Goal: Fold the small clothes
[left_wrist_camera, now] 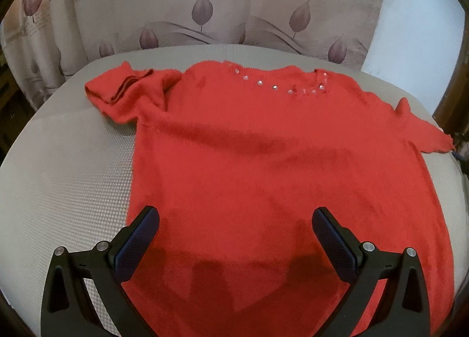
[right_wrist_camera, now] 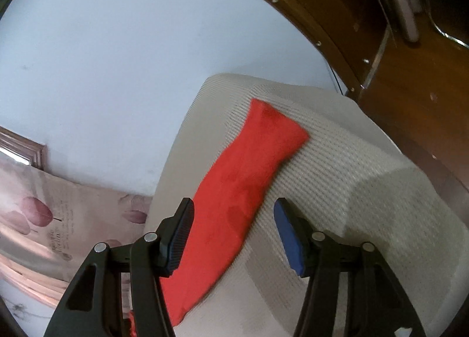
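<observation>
A small red sweater (left_wrist_camera: 263, 155) with clear gems along its neckline lies flat on a grey textured table (left_wrist_camera: 73, 178), neck at the far side. Its left sleeve (left_wrist_camera: 123, 90) is bunched up at the far left. My left gripper (left_wrist_camera: 236, 216) is open and empty, hovering over the sweater's near hem. In the right wrist view the sweater's right sleeve (right_wrist_camera: 240, 178) lies stretched out towards the table's corner. My right gripper (right_wrist_camera: 234, 211) is open and empty, its fingers on either side of the sleeve just above it.
A beige curtain (left_wrist_camera: 205, 8) with a leaf print hangs behind the table. A pale blue wall (right_wrist_camera: 102, 58) and brown wooden furniture (right_wrist_camera: 410, 88) stand past the table's right edge (right_wrist_camera: 439, 196).
</observation>
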`<state>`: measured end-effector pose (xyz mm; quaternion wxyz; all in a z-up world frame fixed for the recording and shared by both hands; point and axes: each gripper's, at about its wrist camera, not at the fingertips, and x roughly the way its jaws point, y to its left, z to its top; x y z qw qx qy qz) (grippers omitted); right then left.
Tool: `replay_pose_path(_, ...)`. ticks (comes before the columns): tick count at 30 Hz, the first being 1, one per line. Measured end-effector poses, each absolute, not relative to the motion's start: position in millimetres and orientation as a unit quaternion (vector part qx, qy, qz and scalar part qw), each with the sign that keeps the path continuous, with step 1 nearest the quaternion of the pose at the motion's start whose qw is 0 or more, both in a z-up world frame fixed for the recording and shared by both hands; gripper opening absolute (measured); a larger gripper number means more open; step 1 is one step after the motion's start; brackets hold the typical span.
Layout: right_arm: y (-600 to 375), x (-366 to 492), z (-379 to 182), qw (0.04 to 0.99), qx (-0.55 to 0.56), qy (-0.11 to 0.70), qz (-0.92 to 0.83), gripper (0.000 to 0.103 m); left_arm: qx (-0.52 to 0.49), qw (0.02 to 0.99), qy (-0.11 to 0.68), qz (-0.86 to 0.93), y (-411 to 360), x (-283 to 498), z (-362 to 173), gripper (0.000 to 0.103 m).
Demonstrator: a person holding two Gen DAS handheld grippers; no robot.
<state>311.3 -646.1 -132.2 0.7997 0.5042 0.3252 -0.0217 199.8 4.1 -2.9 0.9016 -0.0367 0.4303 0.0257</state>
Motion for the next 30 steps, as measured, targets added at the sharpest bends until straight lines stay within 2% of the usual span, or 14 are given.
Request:
replay_pose_path(4,-654.8,325.4,-130.7,0.803,0.498,0.327,-0.033,0.054,-0.037,0.9,0.434,0.029,4.2,201.3,-2.8,0.103)
replay_pose_path(6,-661.3,327.8,-133.7,0.8,0.506,0.32,-0.042,0.049,-0.038,0.899,0.435,0.03,4.9,201.6,-2.5,0.103)
replay_pose_path(8,-663.1,329.1,-134.5,0.802,0.497,0.326,-0.058,0.027,-0.04,0.899,0.436,0.03,4.3,201.8,-3.0,0.103)
replay_pose_path(9,-664.5,330.6,-135.4,0.801,0.484,0.343,-0.08,0.004,-0.041,0.898,0.437,0.03,4.6,202.1,-3.5,0.103)
replay_pose_path(13,-677.9,328.0,-142.9,0.782,0.514,0.345,-0.07,0.004,-0.049,0.897,0.439,0.03,6.6,201.4,-4.7,0.103)
replay_pose_path(17,-654.2,324.8,-117.6,0.788,0.528,0.317,-0.019,0.004,-0.069,0.897,0.435,0.026,13.2,201.5,-4.5,0.103)
replay_pose_path(25,-489.0,357.1,-30.9,0.803,0.476,0.324,0.154,0.004,-0.067,0.913,0.4,0.041,25.4,194.7,11.7,0.103)
replay_pose_path(30,-362.9,373.9,-20.9,0.787,0.448,0.351,0.239,0.004,-0.006,0.932,0.356,0.071,38.6,194.3,23.2,0.103)
